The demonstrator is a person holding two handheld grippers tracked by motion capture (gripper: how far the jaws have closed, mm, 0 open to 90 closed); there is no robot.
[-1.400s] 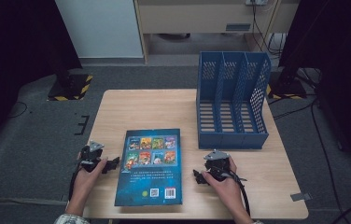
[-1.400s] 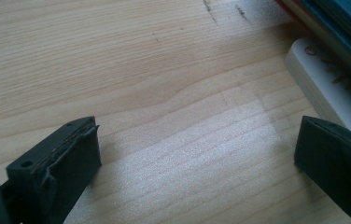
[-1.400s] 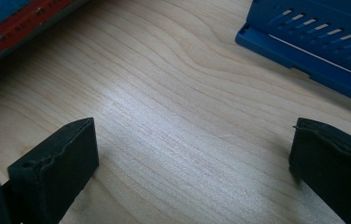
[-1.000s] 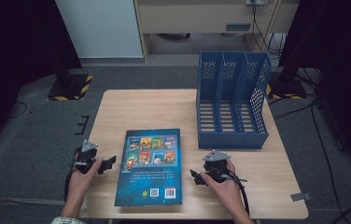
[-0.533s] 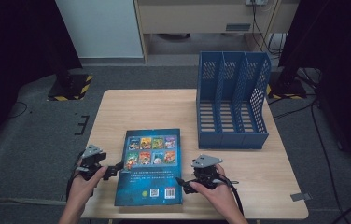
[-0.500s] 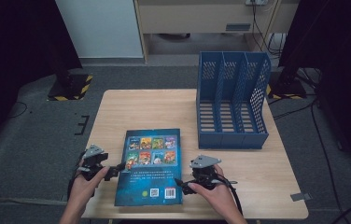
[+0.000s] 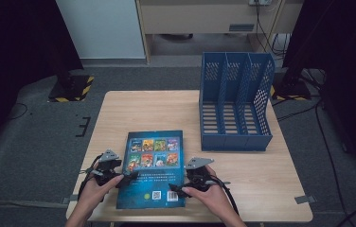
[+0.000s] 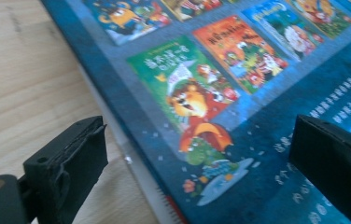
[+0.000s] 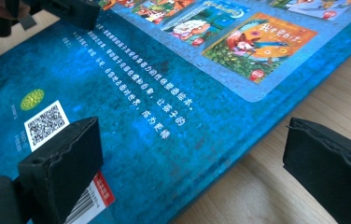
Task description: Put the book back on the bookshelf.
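A blue picture book [image 7: 152, 170] lies flat on the wooden table [image 7: 143, 113], back cover up, with colourful picture tiles and a QR code. My left gripper [image 7: 128, 177] sits at the book's left edge. In the left gripper view it [image 8: 201, 163] is open: one jaw is over the bare wood, the other over the cover [image 8: 239, 70]. My right gripper [image 7: 176, 190] is at the book's right edge. Its jaws [image 9: 192, 158] have just been opening and stand wide apart astride that edge, not pressing on the cover [image 9: 164, 84].
A blue three-slot file rack [image 7: 235, 137] stands on the table's back right, its open slots facing the person. Bare wood lies behind the book and to the right of the right hand. Dark floor surrounds the table.
Both hands have moved inward toward the book, the left gripper to the right and the right gripper to the left. Their jaws now reach over the book's side edges. The book has not moved.
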